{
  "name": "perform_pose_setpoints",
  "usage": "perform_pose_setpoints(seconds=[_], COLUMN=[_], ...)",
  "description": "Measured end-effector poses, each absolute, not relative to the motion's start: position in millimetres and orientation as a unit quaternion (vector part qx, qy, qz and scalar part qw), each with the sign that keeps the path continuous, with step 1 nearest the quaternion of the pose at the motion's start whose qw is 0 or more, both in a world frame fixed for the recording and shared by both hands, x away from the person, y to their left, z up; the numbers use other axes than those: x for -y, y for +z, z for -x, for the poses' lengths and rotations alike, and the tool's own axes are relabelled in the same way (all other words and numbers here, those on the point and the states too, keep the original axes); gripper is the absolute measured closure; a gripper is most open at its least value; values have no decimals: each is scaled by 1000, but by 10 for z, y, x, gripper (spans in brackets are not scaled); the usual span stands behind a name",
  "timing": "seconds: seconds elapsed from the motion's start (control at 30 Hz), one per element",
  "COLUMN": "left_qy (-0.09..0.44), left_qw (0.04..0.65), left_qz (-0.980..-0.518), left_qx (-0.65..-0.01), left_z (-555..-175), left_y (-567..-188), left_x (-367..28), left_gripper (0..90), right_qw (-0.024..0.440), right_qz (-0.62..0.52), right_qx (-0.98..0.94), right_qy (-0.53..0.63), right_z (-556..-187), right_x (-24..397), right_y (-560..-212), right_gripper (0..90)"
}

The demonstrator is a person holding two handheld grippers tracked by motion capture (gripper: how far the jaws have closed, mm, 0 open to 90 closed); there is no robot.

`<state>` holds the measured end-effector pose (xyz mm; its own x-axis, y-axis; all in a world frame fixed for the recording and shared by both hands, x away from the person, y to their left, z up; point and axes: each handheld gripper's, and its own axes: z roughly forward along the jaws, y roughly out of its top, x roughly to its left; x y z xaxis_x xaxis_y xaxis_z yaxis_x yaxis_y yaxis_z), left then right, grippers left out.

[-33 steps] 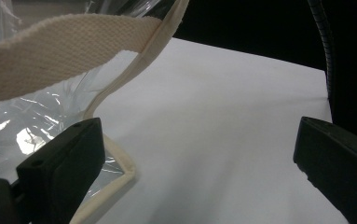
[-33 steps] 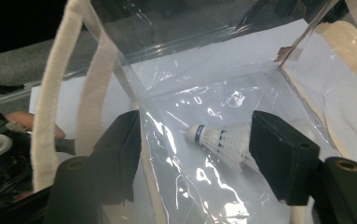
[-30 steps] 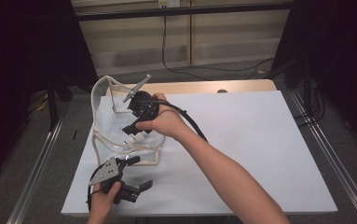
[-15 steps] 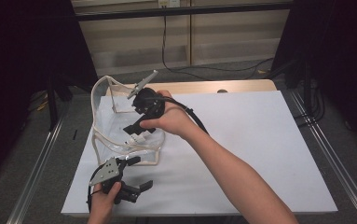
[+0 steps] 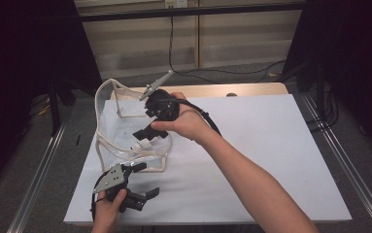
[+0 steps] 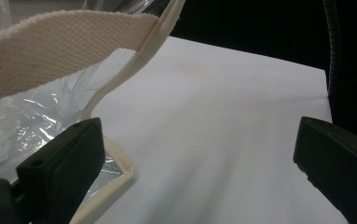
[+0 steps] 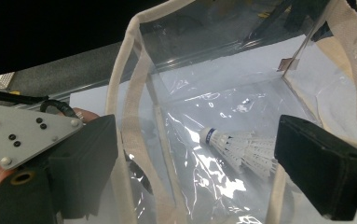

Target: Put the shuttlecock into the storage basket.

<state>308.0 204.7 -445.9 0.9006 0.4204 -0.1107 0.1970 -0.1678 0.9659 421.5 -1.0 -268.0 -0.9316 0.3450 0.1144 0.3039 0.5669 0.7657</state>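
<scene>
A clear plastic bag (image 5: pixel 120 131) with cream trim stands open at the left of the white sheet (image 5: pixel 271 145). A white shuttlecock (image 7: pixel 241 149) lies on its floor, also seen in the high view (image 5: pixel 142 144). My right gripper (image 5: pixel 147 131) hovers over the bag's mouth. Its jaws have just been opening, and they stand wide apart (image 7: pixel 195 140) with only the bag's rim below them, nothing pressed. My left gripper (image 5: pixel 144 180) rests open near the sheet's front edge. Its left jaw lies beside the bag's front corner trim (image 6: pixel 115 172), under a cream strap (image 6: pixel 64 42).
The sheet covers a wooden table (image 5: pixel 251 90). Metal rails (image 5: pixel 339 150) run along both sides, with dark curtains beyond. A cable (image 5: pixel 208 119) trails from the right gripper over the forearm. The left gripper's grey plate (image 7: pixel 22 135) shows past the bag.
The right gripper has drawn back up and to the right from the bag's mouth, its jaws spreading. The shuttlecock stays in the bag. The left gripper has not moved.
</scene>
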Motion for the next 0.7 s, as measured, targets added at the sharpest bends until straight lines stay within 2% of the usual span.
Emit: perform_pose_setpoints(seconds=[0.4,0.7], left_qy=[92,94], left_qw=[611,611], left_qz=[-760,-760], left_qx=[-204,-203], left_z=[-3082,-3070], left_y=[-4460,-4453], left_x=[-2036,-2044], left_gripper=[22,22], right_qw=[20,24], right_qz=[-184,-187], right_qx=[-879,-876], right_qy=[440,443], right_z=[-4193,-4180], right_x=[197,329], right_y=[-2637,-2625], right_gripper=[54,48])
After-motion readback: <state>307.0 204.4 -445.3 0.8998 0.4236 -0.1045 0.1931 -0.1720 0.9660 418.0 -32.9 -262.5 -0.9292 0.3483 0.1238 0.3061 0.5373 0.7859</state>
